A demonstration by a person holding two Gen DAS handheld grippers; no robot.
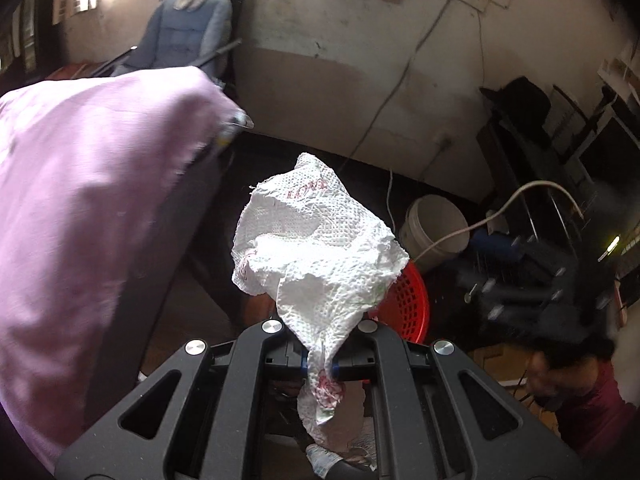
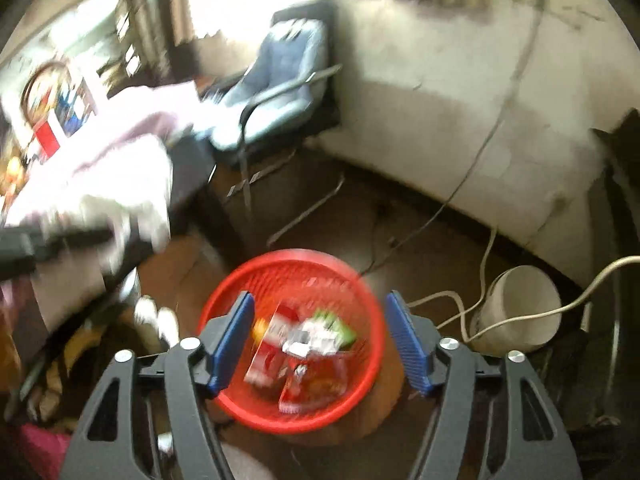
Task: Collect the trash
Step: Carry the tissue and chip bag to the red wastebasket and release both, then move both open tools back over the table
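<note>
Downward and forward, both grippers tilt toward the floor beside a table draped in a pink cloth (image 1: 92, 208). On the left gripper (image 1: 319, 365), the 2 fingers are pinched tight on a crumpled white paper towel (image 1: 316, 240); most of the sheet stands up in front of the jaws, and a short tail hangs behind them. Beyond the towel, partly hidden by it, a red basket (image 1: 404, 304) sits on the floor, with a white bucket (image 1: 436, 232) further back near the wall.

From the right wrist view, the right gripper (image 2: 320, 344) hangs over that red basket (image 2: 224, 312), its blue pads (image 2: 234, 340) spread wide, one on either side of the basket's mouth, with nothing clamped between them. Inside the basket lie blurred wrappers (image 2: 304, 340) in red, white and green. The white bucket (image 2: 520, 308) stands just right of the basket, with a pale cable (image 2: 560, 308) looped across it. At the left edge, blurred, the left gripper (image 2: 60, 240) carries the white towel (image 2: 136, 216) above the table's edge.
</note>
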